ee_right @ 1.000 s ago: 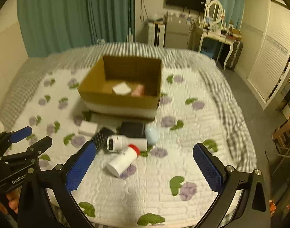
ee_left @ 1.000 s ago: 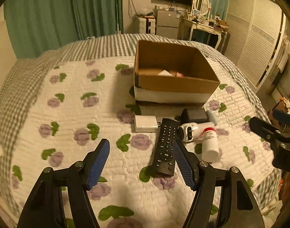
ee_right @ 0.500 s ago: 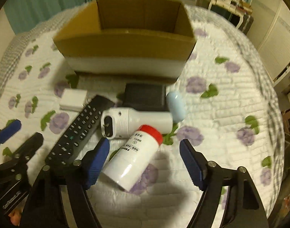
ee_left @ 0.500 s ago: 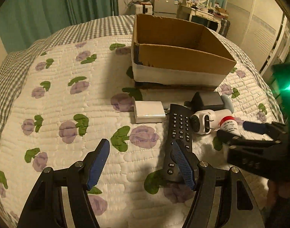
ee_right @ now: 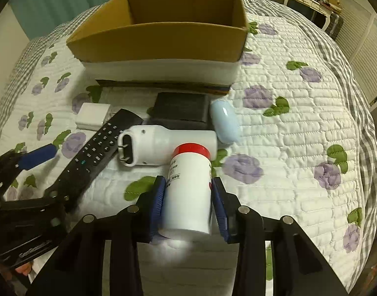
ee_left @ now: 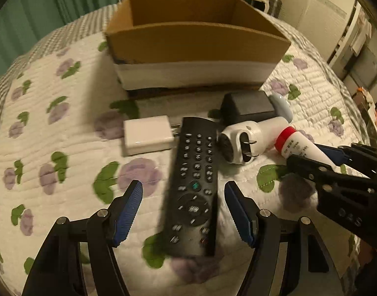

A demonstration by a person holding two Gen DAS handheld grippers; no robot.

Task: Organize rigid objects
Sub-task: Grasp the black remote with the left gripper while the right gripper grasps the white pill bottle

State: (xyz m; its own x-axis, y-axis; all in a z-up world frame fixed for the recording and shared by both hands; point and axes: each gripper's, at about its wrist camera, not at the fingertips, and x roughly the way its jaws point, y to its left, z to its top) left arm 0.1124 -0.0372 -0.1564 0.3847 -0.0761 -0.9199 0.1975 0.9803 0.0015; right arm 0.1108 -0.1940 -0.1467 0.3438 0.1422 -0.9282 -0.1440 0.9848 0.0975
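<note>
A black remote (ee_left: 193, 192) lies on the flowered quilt between the open fingers of my left gripper (ee_left: 183, 209); the pads stand apart from its sides. It also shows in the right wrist view (ee_right: 94, 153). My right gripper (ee_right: 188, 204) is shut on a white bottle with a red cap (ee_right: 188, 190), which lies on the quilt; the bottle also shows in the left wrist view (ee_left: 302, 148). Beside them lie a white plug-in device (ee_right: 161, 145), a white charger (ee_left: 149, 135), a black adapter (ee_right: 183, 109) and a pale blue oval case (ee_right: 224, 120).
An open cardboard box (ee_left: 193, 39) stands on the bed just behind the objects; its inside is hidden from here. The quilt (ee_right: 299, 128) slopes off to the right toward the bed edge. Curtains and furniture stand far behind.
Both grippers have moved forward and down. The left now straddles the remote. The right has closed its fingers on the white bottle.
</note>
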